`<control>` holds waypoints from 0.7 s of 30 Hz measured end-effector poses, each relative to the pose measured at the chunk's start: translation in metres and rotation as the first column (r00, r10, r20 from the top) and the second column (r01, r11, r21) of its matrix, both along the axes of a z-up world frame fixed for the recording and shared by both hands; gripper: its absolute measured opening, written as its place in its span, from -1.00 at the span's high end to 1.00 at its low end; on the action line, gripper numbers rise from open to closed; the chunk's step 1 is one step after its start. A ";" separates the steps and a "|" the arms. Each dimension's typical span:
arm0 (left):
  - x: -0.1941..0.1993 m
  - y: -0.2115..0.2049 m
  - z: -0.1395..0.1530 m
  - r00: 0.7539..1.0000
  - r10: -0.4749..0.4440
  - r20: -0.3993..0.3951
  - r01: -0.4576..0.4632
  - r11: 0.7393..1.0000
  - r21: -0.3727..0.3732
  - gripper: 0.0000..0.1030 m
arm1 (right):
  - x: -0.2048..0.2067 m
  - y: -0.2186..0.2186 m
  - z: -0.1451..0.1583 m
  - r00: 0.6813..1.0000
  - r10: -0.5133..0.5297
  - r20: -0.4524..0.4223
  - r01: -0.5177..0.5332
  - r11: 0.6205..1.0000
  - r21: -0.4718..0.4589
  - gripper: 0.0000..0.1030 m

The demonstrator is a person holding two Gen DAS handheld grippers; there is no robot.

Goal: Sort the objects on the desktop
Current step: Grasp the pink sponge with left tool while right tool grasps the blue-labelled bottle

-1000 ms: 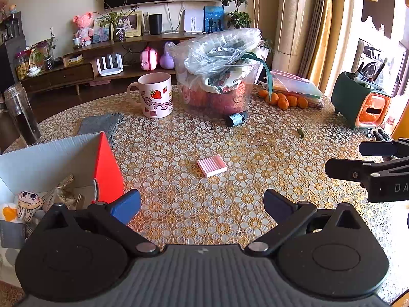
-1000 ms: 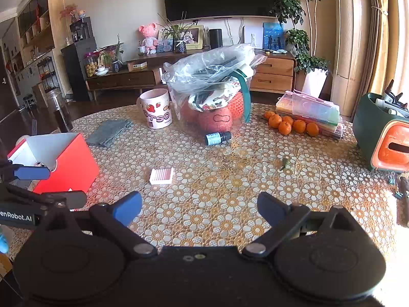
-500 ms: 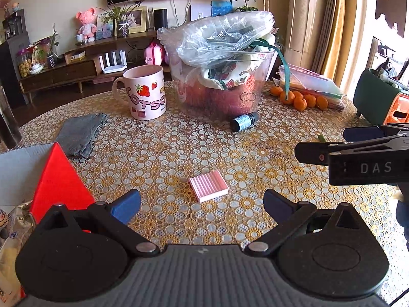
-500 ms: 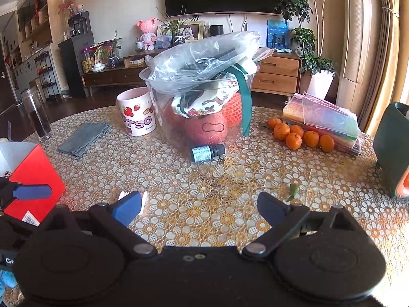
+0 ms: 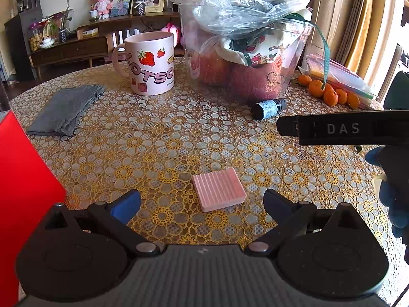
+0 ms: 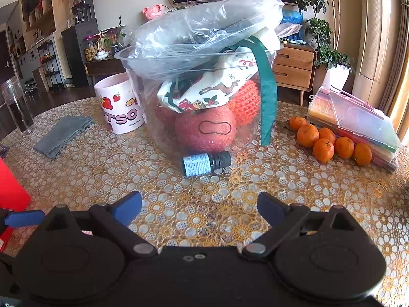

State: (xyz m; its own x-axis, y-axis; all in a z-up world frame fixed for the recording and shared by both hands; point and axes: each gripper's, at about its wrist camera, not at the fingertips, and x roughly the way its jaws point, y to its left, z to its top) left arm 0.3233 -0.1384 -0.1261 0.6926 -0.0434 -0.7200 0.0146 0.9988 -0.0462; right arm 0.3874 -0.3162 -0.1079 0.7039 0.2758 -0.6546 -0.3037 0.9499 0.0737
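The left gripper [image 5: 202, 202], jaws spread wide, is framing a pink ribbed eraser [image 5: 218, 189], probably light and stiff, best pinched across its side edges.

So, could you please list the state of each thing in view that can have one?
left gripper: open, empty, just short of the eraser.
right gripper: open, empty, facing the bottle.
pink ridged eraser: flat on the table, untouched.
small dark bottle: on its side, capped.
pink strawberry mug: upright.
clear tub: upright, overfilled, plastic bag spilling out.
grey cloth: folded, flat.
tangerines: loose cluster beside the stacked plastic cases.
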 end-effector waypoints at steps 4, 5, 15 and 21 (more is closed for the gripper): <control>0.007 -0.004 -0.005 1.000 0.016 -0.005 -0.016 1.000 0.007 -0.99 | 0.022 0.003 -0.010 1.000 0.002 -0.005 -0.002 1.000 -0.008 -0.88; 0.007 -0.004 -0.006 1.000 0.018 -0.005 -0.018 1.000 0.007 -0.99 | 0.026 0.004 -0.011 1.000 0.003 -0.004 -0.003 1.000 -0.012 -0.87; 0.010 -0.011 -0.014 0.999 0.027 0.020 -0.027 1.000 0.008 -0.97 | 0.060 0.014 -0.024 1.000 0.028 0.002 -0.028 0.999 -0.033 -0.76; 0.008 -0.014 -0.015 0.998 0.034 0.048 -0.035 0.999 0.027 -0.82 | 0.066 0.016 -0.029 0.999 0.045 0.007 -0.045 0.998 -0.038 -0.74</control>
State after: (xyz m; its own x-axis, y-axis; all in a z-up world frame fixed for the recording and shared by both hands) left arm 0.3308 -0.1522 -0.1409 0.7269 0.0008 -0.6867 -0.0182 0.9997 -0.0181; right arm 0.4530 -0.3007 -0.1370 0.6963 0.2824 -0.6599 -0.3468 0.9373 0.0352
